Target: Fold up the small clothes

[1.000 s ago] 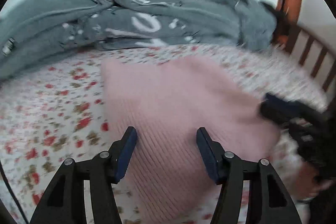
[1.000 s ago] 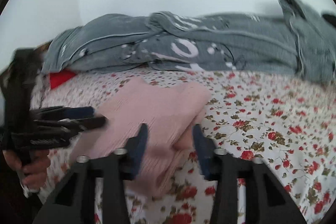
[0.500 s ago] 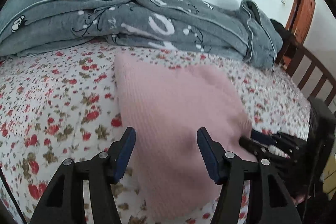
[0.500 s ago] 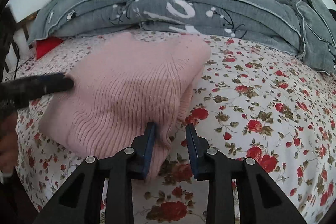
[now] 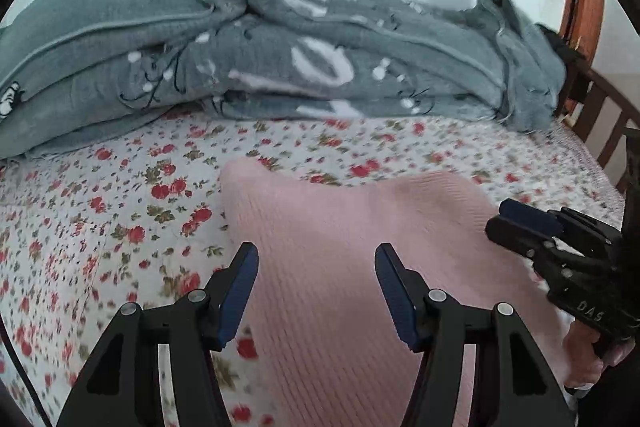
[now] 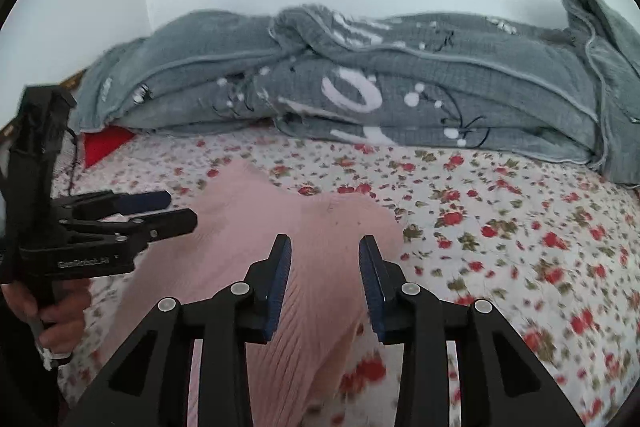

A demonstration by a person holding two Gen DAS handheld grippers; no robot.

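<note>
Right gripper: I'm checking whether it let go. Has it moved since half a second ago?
Yes. The right gripper has pulled back from the pink sweater; its jaws, then nearly shut at the edge, are now open.

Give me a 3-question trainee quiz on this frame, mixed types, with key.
1. True or false: the left gripper is clamped on the pink knit garment.
2. What lies along the wall behind the garment? A) grey blanket B) pillow stack C) laundry basket
3. Fill in: the garment lies on a ____-patterned sheet.

Key: 1 false, both it and the right gripper have their fingers apart, holding nothing; 2 A; 3 floral.
</note>
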